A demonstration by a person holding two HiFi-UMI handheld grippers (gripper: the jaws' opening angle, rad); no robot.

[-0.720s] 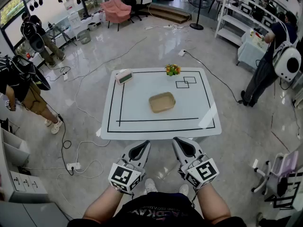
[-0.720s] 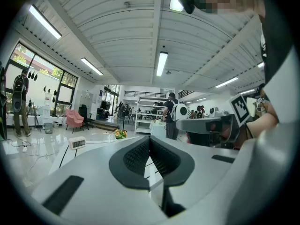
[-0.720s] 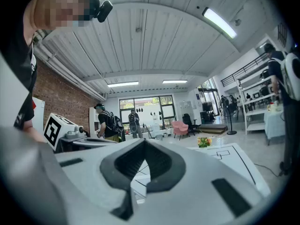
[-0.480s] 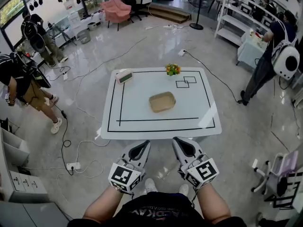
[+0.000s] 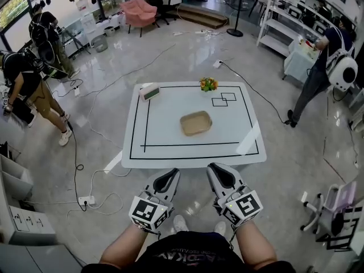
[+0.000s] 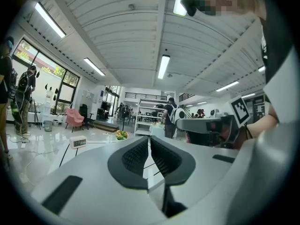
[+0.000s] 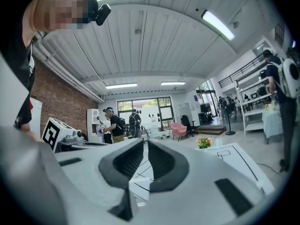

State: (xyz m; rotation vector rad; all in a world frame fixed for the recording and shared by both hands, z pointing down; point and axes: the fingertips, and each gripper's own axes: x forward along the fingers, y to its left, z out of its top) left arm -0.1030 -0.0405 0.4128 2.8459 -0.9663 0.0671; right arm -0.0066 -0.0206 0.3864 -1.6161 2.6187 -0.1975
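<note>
Only the bystanders (image 5: 23, 87) at left have walked on. Left tongs (image 5: 169, 178) and right tongs (image 5: 218, 174) hang closed and empty before the white desk (image 5: 165, 104), well apart from the tan rectangular tray (image 5: 195, 123) at its middle.

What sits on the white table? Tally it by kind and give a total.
Digital clock: 1
Flower bunch: 1
Tan tray: 1
Total: 3

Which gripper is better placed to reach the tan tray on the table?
Right, marginally: the tray sits near the middle of the table, a shade nearer the right gripper than the left gripper. Both hang short of the table, empty.
</note>
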